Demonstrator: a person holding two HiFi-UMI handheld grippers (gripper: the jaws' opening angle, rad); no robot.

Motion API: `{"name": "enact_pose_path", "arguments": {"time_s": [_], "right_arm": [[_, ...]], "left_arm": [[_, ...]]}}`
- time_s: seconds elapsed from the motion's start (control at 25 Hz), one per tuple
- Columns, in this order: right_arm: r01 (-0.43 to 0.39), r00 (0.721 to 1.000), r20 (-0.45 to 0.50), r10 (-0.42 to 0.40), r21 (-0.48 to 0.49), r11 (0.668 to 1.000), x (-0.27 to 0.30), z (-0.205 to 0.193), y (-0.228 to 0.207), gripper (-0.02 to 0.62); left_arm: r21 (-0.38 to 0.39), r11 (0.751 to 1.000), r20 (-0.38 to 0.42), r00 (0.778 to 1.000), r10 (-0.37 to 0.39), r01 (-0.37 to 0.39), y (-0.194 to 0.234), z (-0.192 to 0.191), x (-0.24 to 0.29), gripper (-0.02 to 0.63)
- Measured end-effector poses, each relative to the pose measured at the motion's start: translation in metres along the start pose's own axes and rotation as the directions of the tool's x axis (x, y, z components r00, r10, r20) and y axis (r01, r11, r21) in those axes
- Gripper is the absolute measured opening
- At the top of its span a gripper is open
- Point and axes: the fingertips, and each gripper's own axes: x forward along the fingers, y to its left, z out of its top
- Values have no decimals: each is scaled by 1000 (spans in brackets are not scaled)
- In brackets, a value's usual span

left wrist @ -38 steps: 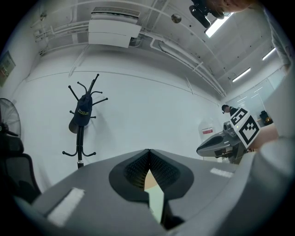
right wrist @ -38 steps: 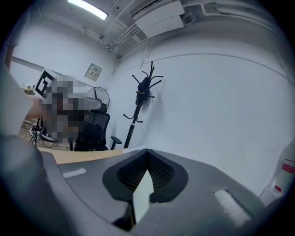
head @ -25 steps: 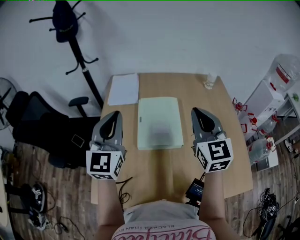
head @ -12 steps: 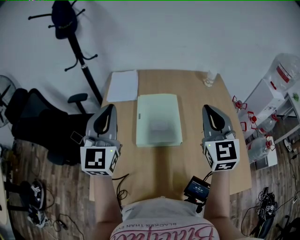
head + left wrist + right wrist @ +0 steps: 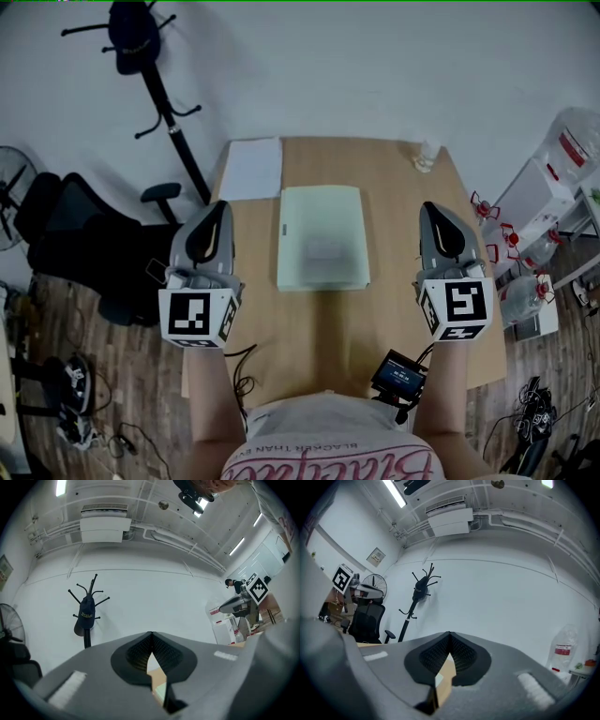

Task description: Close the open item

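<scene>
Folder [image 5: 322,236] appears closed; left gripper [image 5: 216,211] (9 o'clock) and right gripper [image 5: 435,211] (3 o'clock), clenched empty, need only withdraw.

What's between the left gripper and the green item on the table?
Nothing but bare wooden tabletop, seen in the head view, between the left gripper and the pale green flat item; the white sheet lies farther back.
</scene>
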Motion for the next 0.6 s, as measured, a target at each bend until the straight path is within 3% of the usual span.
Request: {"name": "enact_pose_path", "arguments": {"time_s": [0.6], "right_arm": [[-8,1000,0,8,-15,1000,-1,3,8,0]], "left_arm": [[3,1000,19,1000,-15,15,-2,-2,-1,14]]}}
